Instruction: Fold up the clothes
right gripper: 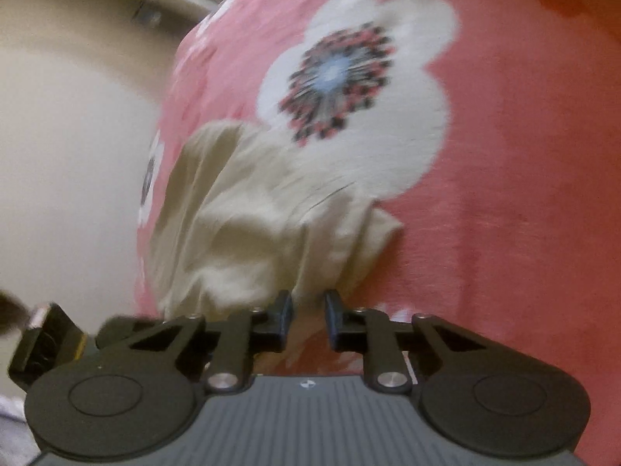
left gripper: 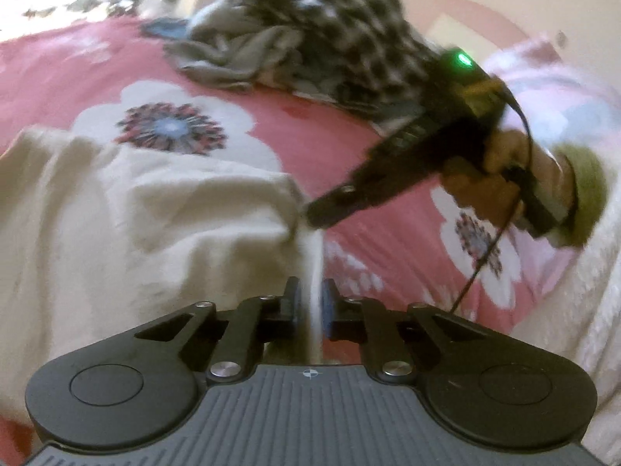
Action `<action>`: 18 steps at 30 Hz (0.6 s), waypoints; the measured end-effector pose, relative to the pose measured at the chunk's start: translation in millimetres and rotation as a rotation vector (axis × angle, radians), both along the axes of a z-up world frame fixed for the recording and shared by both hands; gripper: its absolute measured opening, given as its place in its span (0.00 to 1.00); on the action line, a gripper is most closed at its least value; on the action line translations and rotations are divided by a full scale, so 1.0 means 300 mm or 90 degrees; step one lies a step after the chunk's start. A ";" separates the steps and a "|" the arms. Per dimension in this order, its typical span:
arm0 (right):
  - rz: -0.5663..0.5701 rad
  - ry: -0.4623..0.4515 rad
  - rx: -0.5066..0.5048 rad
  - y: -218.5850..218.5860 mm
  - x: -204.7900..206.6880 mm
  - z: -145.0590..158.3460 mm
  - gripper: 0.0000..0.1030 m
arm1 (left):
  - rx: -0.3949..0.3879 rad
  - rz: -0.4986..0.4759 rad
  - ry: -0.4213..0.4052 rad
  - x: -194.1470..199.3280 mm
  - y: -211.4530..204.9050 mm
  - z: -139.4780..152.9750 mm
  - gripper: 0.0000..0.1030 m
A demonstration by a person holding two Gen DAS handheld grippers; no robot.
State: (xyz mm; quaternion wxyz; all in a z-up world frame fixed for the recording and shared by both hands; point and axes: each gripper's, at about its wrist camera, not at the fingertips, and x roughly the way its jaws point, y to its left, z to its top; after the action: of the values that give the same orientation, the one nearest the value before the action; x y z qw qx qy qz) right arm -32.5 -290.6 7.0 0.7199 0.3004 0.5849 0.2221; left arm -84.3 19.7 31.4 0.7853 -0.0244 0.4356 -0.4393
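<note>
Now | left tongs (left gripper: pixel 310 303) pinch cream garment (left gripper: pixel 155 225) edge | right tongs (right gripper: pixel 308 316) slightly spread, empty

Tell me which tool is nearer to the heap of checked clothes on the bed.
Right. In the left wrist view, the right tool reaches in just below the checked clothes heap, tips at the cream garment. The left tool sits nearer the camera, clamped on that garment's edge.

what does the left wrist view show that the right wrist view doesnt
Only the left wrist view: the heap of checked clothes, the right gripper and the hand holding it, the left gripper pinching a cream fold. Only the right wrist view: pale floor beside the bed. Both: the cream garment on the pink flowered bedsheet.
</note>
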 end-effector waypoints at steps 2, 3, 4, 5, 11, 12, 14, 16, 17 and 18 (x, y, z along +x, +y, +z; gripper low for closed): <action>-0.023 -0.001 -0.004 -0.029 -0.004 0.000 0.17 | -0.011 0.031 0.023 0.022 0.030 -0.007 0.03; -0.024 -0.010 -0.007 -0.031 -0.007 0.006 0.13 | -0.019 0.046 0.034 0.031 0.041 -0.009 0.02; -0.024 -0.020 -0.011 -0.031 -0.009 0.012 0.12 | -0.026 0.056 0.043 0.038 0.051 -0.012 0.02; -0.018 -0.028 -0.014 -0.025 -0.010 0.015 0.11 | -0.031 0.066 0.051 0.043 0.057 -0.015 0.01; 0.004 -0.063 -0.007 -0.002 -0.006 0.033 0.03 | -0.031 0.102 0.080 0.060 0.080 -0.033 0.01; 0.002 -0.072 0.013 -0.004 -0.003 0.040 0.03 | -0.023 0.097 0.076 0.060 0.076 -0.035 0.01; -0.002 -0.089 0.054 -0.006 0.007 0.057 0.02 | -0.008 0.082 0.065 0.057 0.068 -0.039 0.01; 0.000 -0.102 0.075 0.006 0.026 0.068 0.02 | 0.007 0.069 0.053 0.053 0.058 -0.041 0.01; 0.006 -0.105 0.073 0.021 0.036 0.065 0.02 | 0.009 0.065 0.053 0.051 0.055 -0.045 0.02; 0.012 -0.108 0.070 0.037 0.046 0.061 0.02 | 0.012 0.061 0.054 0.050 0.052 -0.048 0.03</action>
State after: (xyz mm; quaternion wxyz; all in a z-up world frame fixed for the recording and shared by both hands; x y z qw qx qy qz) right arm -18.7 -279.6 25.4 0.7473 0.3138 0.5115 0.2852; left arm -69.2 35.2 16.9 0.7864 -0.0565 0.4708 -0.3959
